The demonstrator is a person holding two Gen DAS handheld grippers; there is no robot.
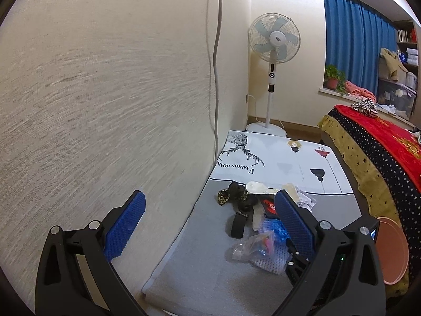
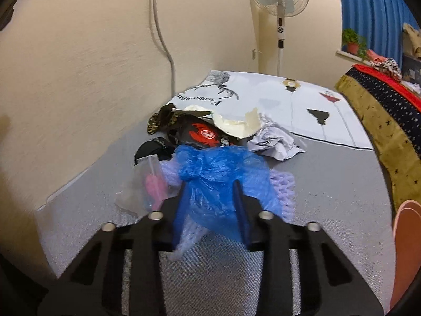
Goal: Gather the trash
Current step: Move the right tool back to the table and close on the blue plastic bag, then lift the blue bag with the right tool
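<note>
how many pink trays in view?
1. The pink tray leans on edge against the bed's yellow star-print cover, at the right end of the grey mat; it also shows at the right wrist view's right edge. Others could be hidden behind it.

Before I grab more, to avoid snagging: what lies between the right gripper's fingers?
In the right wrist view, the right gripper is closed on the blue plastic bag, with white foam netting bunched beneath.

Crinkled glossy blue plastic bag, matt grey woven mat, crumpled white paper, knobbly foam netting.
</note>
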